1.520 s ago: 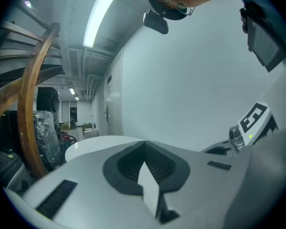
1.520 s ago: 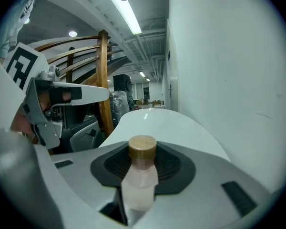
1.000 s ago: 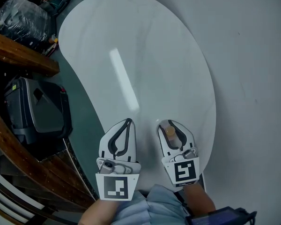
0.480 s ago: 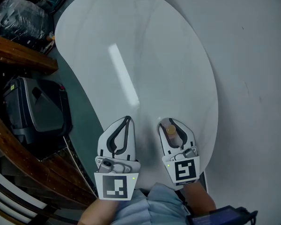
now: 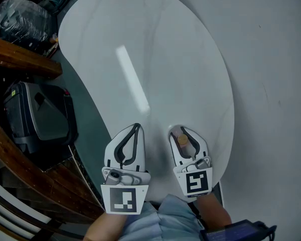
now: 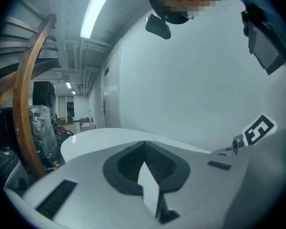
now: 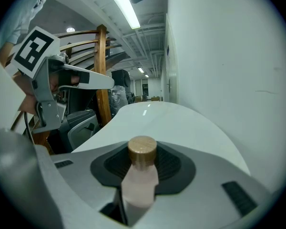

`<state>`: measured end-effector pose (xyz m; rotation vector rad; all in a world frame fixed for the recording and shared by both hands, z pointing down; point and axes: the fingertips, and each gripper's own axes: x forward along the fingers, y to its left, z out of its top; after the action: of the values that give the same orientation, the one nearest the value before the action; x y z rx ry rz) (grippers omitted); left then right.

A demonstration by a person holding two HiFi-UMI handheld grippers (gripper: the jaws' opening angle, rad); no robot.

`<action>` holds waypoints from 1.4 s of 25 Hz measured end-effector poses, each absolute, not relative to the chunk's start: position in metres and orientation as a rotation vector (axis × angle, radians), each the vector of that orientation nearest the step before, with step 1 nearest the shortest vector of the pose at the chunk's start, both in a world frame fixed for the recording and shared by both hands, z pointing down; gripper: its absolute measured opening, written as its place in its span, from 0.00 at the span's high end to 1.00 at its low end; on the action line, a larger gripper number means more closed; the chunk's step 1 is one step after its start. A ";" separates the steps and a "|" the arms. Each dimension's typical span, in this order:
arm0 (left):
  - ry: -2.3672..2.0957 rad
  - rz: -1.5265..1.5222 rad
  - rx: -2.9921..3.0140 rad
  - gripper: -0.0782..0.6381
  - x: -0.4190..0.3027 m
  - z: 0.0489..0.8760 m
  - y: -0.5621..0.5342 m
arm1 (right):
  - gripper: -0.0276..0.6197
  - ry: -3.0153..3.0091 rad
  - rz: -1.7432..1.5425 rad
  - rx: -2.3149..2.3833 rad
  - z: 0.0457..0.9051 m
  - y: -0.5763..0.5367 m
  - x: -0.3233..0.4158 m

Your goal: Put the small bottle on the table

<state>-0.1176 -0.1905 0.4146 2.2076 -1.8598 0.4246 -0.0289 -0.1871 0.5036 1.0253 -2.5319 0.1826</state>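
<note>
small bottle [image 7: 142, 175] gripped over the table's [image 5: 165, 59] near end
the right claw [image 5: 183, 131] was clamped on the small bottle, its brown cap up; beside it the left claw [image 5: 136, 128] was closed and empty; the white table stretched away beyond.

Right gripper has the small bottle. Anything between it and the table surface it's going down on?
Nothing visible. The small bottle sits clamped in the right gripper over the white table, near its closest edge, and the tabletop around it shows nothing on it. The left gripper is off to the side, jaws together, out of the path.
</note>
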 end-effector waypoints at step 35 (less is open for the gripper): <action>-2.164 0.124 2.348 0.89 -0.118 0.292 -0.167 | 0.95 -2.828 -0.088 1.219 0.339 -0.189 -0.033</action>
<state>-0.1178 -0.1672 0.2918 2.3480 -2.1636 0.1244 -0.0331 -0.1891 0.3391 1.2192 -2.8282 -0.0883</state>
